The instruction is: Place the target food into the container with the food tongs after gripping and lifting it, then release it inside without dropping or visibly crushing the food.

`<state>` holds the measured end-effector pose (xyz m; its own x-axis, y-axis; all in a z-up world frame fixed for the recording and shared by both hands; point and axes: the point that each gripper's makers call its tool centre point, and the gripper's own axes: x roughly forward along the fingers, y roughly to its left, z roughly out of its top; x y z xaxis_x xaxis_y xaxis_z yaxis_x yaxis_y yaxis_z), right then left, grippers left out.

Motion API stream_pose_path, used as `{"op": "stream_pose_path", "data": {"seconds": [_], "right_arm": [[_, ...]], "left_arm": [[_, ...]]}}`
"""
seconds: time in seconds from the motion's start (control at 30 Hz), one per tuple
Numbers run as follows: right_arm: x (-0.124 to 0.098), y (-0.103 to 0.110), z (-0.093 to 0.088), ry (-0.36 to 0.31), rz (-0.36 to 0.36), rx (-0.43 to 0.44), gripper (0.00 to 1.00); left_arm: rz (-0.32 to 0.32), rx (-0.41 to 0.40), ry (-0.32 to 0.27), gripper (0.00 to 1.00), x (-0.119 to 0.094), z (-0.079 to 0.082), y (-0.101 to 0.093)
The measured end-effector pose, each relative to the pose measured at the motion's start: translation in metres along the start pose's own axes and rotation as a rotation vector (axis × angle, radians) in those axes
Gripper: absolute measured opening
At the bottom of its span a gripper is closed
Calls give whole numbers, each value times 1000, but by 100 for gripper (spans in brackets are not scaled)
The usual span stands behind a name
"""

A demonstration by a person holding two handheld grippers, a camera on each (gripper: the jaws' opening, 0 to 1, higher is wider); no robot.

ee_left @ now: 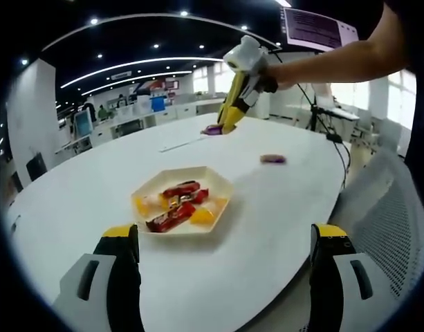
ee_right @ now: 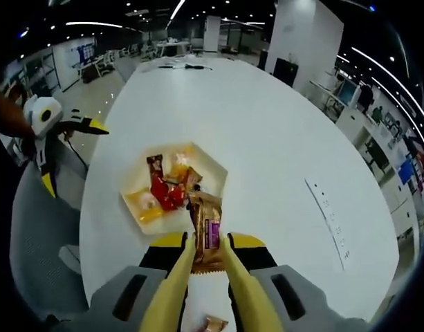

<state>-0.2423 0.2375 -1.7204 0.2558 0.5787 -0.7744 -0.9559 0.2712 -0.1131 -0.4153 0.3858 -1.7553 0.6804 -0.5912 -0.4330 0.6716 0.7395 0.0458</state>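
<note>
Overhead, right gripper (ee_right: 206, 259) jaws pinching snack packet (ee_right: 207, 232) above tray (ee_right: 210, 169); left gripper (ee_left: 225, 266) jaws spread.

Small wrapped item (ee_right: 216, 324) below snack packet (ee_right: 207, 240): cut by right gripper view's bottom edge, kind unreadable. Packet's lower end hidden between tongs (ee_right: 205, 290). Print on packet too small to read. Purple item (ee_left: 272, 159) on table (ee_left: 281, 207), far side of tray (ee_left: 218, 181): blurred, kind unclear. Tray contents partly overlapping.
</note>
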Motion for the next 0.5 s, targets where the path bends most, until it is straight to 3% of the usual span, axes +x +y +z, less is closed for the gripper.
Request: {"op": "stream_pose_path", "data": {"seconds": [0.5], "right_arm": [[22, 16, 44, -33, 31, -48, 21]], "left_arm": [[-3, -10, 3, 99, 0, 0, 0]]}}
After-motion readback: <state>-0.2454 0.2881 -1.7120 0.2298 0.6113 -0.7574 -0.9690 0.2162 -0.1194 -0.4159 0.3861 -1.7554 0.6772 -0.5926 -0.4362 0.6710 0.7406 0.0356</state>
